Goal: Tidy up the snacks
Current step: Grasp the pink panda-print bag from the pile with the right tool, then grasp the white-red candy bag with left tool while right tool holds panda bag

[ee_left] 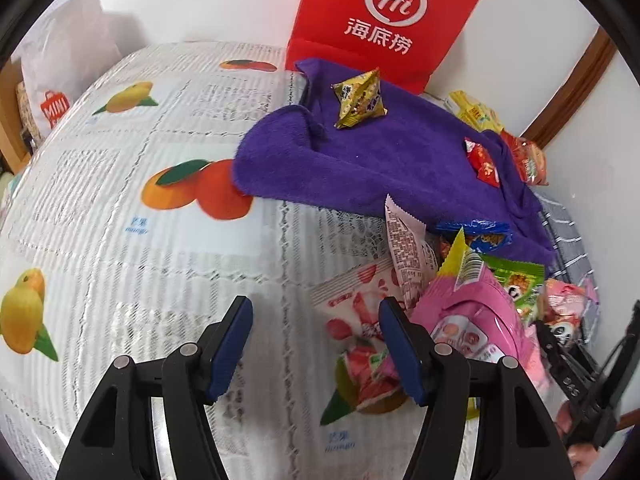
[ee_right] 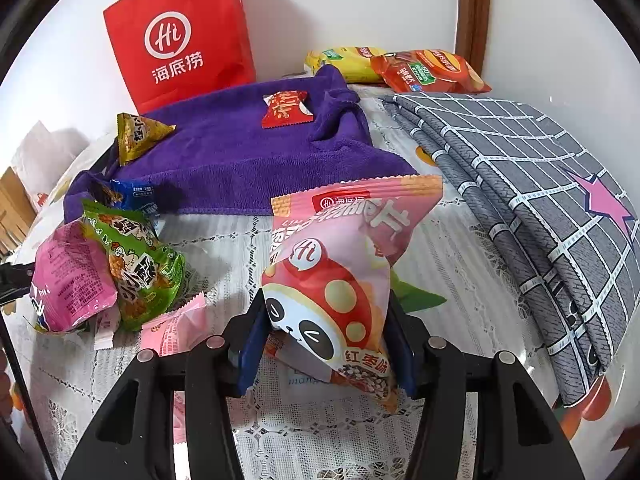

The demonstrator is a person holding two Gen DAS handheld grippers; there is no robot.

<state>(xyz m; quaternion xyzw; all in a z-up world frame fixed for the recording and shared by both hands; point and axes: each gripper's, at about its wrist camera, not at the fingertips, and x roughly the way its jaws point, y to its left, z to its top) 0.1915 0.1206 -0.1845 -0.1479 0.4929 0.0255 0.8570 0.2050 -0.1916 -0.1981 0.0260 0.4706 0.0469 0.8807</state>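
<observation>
My right gripper [ee_right: 328,320] has a puffy pink panda snack bag [ee_right: 332,264] standing between its blue pads, which rest against both of the bag's sides just above the lace tablecloth [ee_right: 440,280]. My left gripper [ee_left: 316,312] hangs open over the tablecloth, nothing between its fingers. A strawberry packet [ee_left: 352,320] lies just ahead of its right finger. Right of that is a heap of snacks: a pink bag [ee_left: 472,320], a green bag [ee_left: 516,280] and a blue packet [ee_left: 484,234]. A purple towel [ee_left: 392,160] carries a gold triangular packet [ee_left: 360,100] and a small red packet [ee_left: 484,160].
A red paper bag [ee_right: 180,40] stands against the wall behind the towel. Yellow [ee_right: 348,62] and orange [ee_right: 428,70] chip bags lie at the back. A folded grey checked cloth [ee_right: 520,184] covers the right side. A white shopping bag [ee_left: 52,92] stands far left.
</observation>
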